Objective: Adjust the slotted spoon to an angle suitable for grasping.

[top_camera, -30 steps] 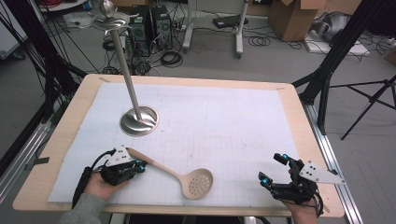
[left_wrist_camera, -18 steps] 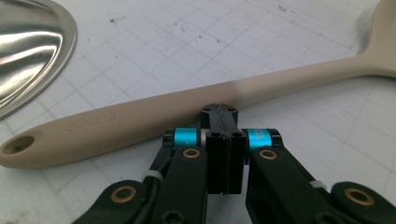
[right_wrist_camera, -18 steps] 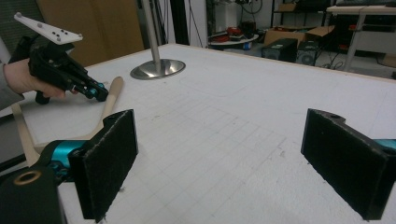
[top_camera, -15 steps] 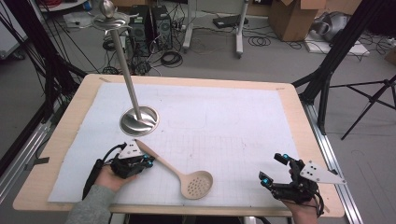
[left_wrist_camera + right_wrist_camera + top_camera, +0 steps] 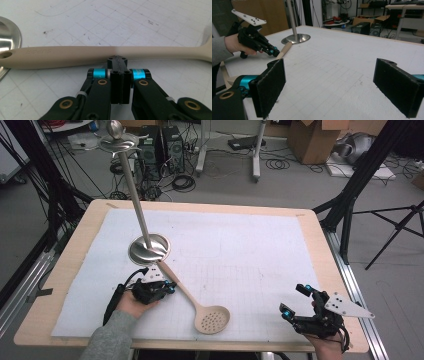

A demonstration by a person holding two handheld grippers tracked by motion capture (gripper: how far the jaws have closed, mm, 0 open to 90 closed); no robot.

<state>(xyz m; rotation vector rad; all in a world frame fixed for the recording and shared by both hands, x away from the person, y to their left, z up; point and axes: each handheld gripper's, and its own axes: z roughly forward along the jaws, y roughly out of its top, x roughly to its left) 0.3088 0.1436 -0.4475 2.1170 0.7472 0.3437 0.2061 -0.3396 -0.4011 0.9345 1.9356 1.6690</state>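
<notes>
one slotted spoon [image 5: 197, 304] on mat, left gripper [image 5: 167, 289] jaws shut at handle

You get even, bright overhead light, soft shadows, glare on the steel base [image 5: 149, 248], slightly soft pictures.

Beige slotted spoon [image 5: 200, 307] — handle clamped, tilted.

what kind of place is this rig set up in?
Most likely a robotics lab or workshop, not a kitchen. The table sits among black tripod stands; desktop computer towers and loose cables lie on the floor behind, with cardboard boxes further back.
</notes>
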